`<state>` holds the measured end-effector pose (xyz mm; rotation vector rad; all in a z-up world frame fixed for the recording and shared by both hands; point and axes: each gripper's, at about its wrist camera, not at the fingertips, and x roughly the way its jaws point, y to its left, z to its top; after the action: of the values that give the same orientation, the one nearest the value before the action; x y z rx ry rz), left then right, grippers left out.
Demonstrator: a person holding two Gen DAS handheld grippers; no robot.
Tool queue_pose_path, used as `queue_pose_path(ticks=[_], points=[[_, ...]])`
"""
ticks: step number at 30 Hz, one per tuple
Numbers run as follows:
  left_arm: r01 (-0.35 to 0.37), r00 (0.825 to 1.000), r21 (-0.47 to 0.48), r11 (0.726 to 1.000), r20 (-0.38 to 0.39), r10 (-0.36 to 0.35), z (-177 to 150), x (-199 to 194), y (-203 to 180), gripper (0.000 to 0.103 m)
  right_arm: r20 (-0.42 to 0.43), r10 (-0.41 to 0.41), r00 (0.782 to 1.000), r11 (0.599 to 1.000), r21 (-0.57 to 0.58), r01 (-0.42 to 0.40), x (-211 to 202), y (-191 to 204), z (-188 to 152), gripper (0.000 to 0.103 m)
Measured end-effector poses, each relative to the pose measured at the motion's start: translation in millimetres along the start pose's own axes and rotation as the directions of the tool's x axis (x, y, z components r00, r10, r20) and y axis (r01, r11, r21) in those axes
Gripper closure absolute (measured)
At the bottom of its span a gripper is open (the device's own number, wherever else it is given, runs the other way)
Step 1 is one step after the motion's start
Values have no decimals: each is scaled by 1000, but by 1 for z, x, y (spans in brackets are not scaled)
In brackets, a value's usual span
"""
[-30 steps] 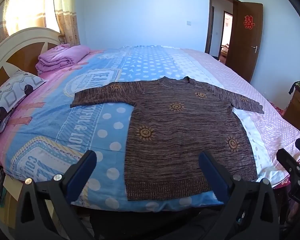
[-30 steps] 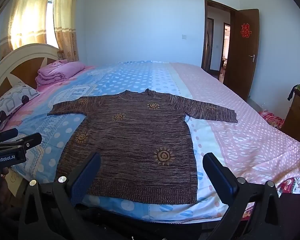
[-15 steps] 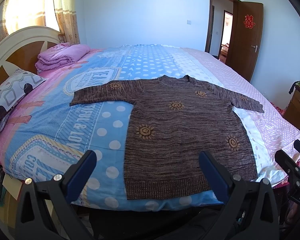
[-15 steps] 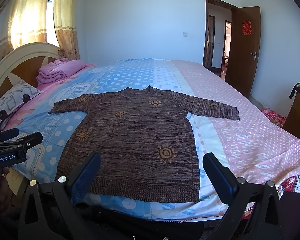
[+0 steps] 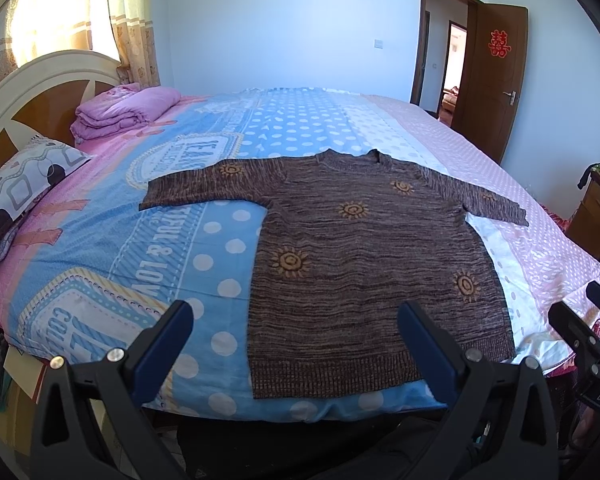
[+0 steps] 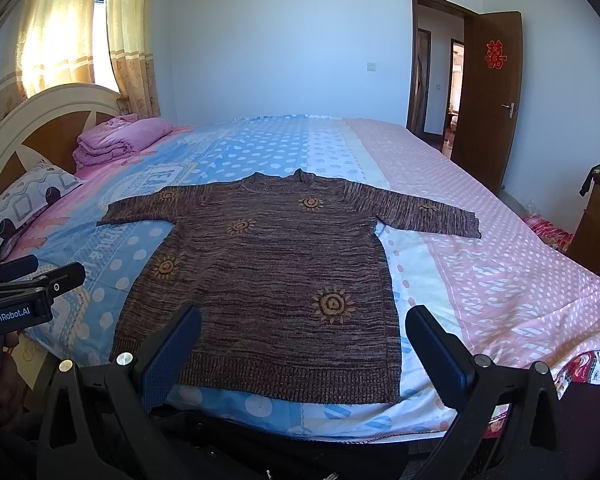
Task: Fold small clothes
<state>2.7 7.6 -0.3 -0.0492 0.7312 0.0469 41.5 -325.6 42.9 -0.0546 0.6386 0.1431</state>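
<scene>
sweater (image 5: 364,264) flat on bed, ahead of left tool (image 5: 296,344)

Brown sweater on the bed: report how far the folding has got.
Done: the brown sweater lies spread flat on the bed, both sleeves out, hem toward the grippers. No fold shows. In hand: nothing; the left gripper and right gripper are open, short of the hem, not touching it. Left: every fold, sleeves and body. The folded pink blanket by the headboard is a separate item.
</scene>
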Motion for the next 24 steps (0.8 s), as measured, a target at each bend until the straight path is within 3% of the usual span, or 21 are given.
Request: queue_pose_path(ticks=[24], points=[[7, 1000, -12, 1000, -22, -8, -3, 6, -1, 0, -27, 11, 1000, 1000, 0, -11, 7, 0, -3, 1]])
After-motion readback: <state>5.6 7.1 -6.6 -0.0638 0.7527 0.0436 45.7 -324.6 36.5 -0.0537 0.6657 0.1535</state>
